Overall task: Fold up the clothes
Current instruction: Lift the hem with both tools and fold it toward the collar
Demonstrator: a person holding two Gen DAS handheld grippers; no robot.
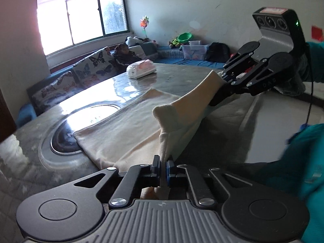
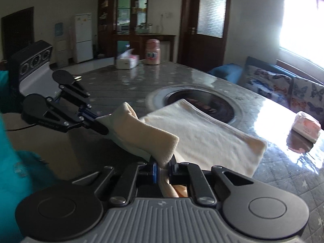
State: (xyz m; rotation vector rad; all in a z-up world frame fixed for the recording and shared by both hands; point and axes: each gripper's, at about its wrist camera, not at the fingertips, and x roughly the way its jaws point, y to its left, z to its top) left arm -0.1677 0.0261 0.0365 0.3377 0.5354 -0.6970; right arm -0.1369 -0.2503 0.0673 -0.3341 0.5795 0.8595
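Left gripper [image 1: 163, 165] clamped tight on one corner of the cream garment [image 1: 125, 129], cloth bunched up between the blue pads and trailing back into the body of the tool. Right gripper [image 2: 164, 169] likewise pinched shut on the opposite corner, fabric pulled through the fingers. Seen from the left wrist view too, over at the far end of the lifted edge [image 1: 217, 90]. Between the two, a raised strip of cloth held off the table [image 1: 182, 75], sagging a little in the middle. Rest of the garment lying flat on the grey patterned tabletop, far edge just lapping over the rim of the round recessed burner [image 2: 202, 103]. Looks already doubled once, judging by the thick stacked edge on the right side. Tissue pack [image 1: 141, 68] well apart from the cloth, tissue box [image 2: 127, 60] and pink jar [image 2: 152, 51] far off at the other end.

Step in hand, by the look of it: carrying the near edge over to lay it on the far one. Best done level, both corners at equal height, gentle tension across so the sag goes out. Forward together, not one ahead of the other, or the fold lands skewed. Down onto the far edge, corners matched, then release only once flat. Worth watching that burner recess, cloth could dip in
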